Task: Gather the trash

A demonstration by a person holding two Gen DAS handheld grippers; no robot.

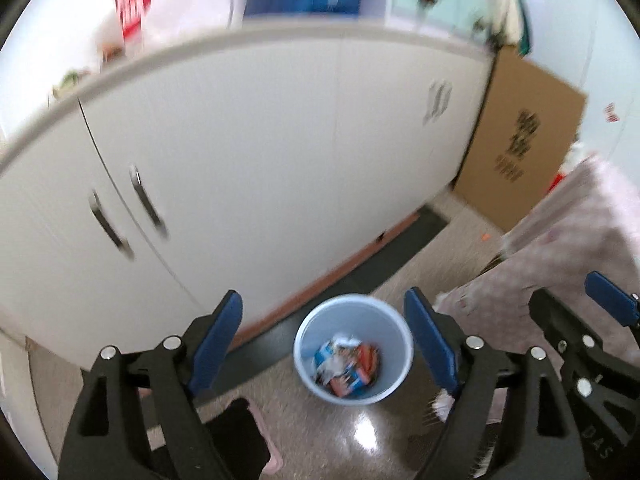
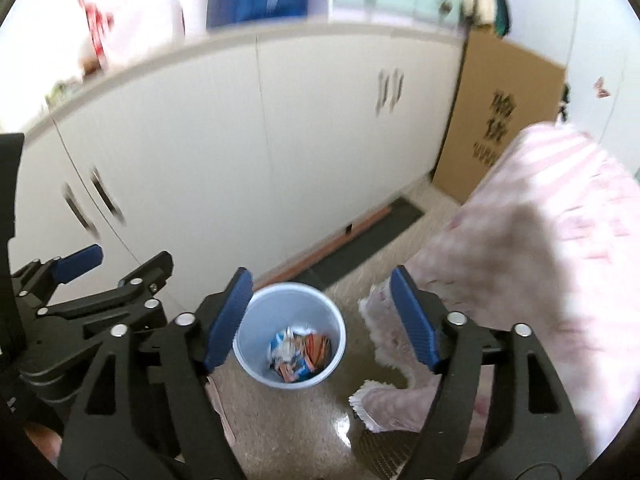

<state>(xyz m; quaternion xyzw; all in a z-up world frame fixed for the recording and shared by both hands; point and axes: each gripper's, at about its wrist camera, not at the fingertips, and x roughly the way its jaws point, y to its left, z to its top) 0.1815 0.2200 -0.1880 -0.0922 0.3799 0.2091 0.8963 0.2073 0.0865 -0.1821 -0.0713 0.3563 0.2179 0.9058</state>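
Observation:
A pale blue trash bin (image 1: pixel 316 334) stands on the floor by the white cabinet; it also shows in the right wrist view (image 2: pixel 256 320). Crumpled blue, white and orange wrappers (image 1: pixel 347 368) lie in its bottom, also seen in the right wrist view (image 2: pixel 299 354). My left gripper (image 1: pixel 330 340) is open and empty, held above the bin. My right gripper (image 2: pixel 322 316) is open and empty, above the bin's right side. The right gripper (image 1: pixel 600 308) shows at the right edge of the left wrist view; the left gripper (image 2: pixel 92 280) shows at the left of the right wrist view.
A white cabinet (image 1: pixel 240 152) with metal handles runs behind the bin, with a dark mat (image 1: pixel 360 276) at its foot. A pink fringed cloth (image 2: pixel 520 240) hangs over something at the right. A cardboard box (image 1: pixel 520 136) stands beyond. Bags sit on the cabinet top.

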